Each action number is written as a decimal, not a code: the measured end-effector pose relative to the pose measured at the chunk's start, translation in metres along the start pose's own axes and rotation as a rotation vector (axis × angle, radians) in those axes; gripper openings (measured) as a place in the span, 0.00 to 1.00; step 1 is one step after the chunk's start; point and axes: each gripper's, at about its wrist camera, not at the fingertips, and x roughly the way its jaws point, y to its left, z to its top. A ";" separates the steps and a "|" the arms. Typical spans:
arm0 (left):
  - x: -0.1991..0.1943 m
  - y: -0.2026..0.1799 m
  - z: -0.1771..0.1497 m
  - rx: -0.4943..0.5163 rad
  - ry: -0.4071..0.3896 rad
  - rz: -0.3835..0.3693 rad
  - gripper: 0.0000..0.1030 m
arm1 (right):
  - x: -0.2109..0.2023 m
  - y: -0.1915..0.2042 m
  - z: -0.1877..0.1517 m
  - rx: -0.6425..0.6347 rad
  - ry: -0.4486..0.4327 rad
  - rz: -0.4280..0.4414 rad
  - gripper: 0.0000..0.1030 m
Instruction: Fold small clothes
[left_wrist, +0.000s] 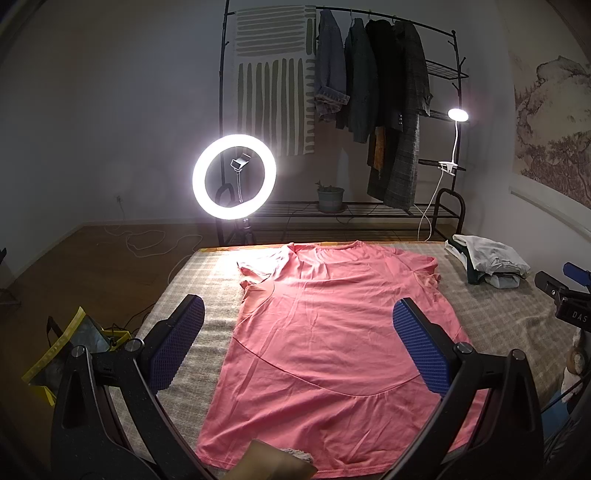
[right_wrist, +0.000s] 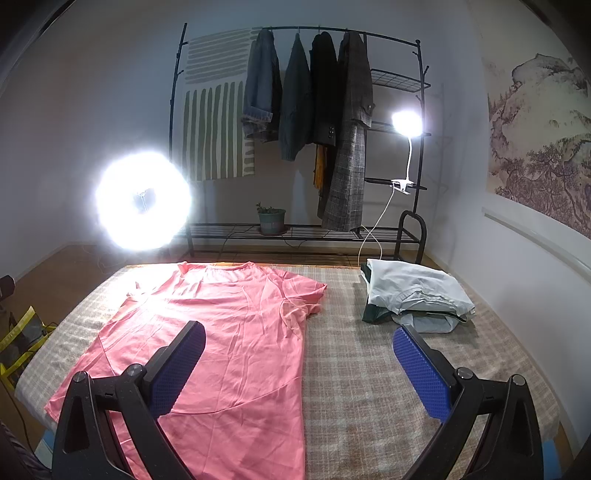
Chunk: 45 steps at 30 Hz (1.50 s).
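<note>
A pink T-shirt lies spread flat on the checked table cover, collar at the far edge and hem toward me. It also shows in the right wrist view, left of centre. My left gripper is open and empty, held above the shirt's lower half, its blue pads wide apart. My right gripper is open and empty, above the shirt's right edge and the bare cover. Part of the right gripper shows at the right edge of the left wrist view.
A pile of folded clothes sits at the table's far right, also in the left wrist view. Beyond the table stand a lit ring light, a coat rack with hanging jackets and a clip lamp. A yellow bag sits on the floor at left.
</note>
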 end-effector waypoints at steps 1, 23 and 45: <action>0.000 0.000 0.000 0.000 0.000 0.001 1.00 | 0.000 0.000 0.000 0.000 0.000 0.000 1.00; 0.001 0.002 -0.003 -0.001 0.003 0.000 1.00 | 0.000 -0.001 0.000 -0.005 0.003 -0.013 1.00; 0.009 0.016 -0.014 0.001 0.049 0.036 1.00 | 0.003 0.009 0.009 0.007 -0.001 0.004 1.00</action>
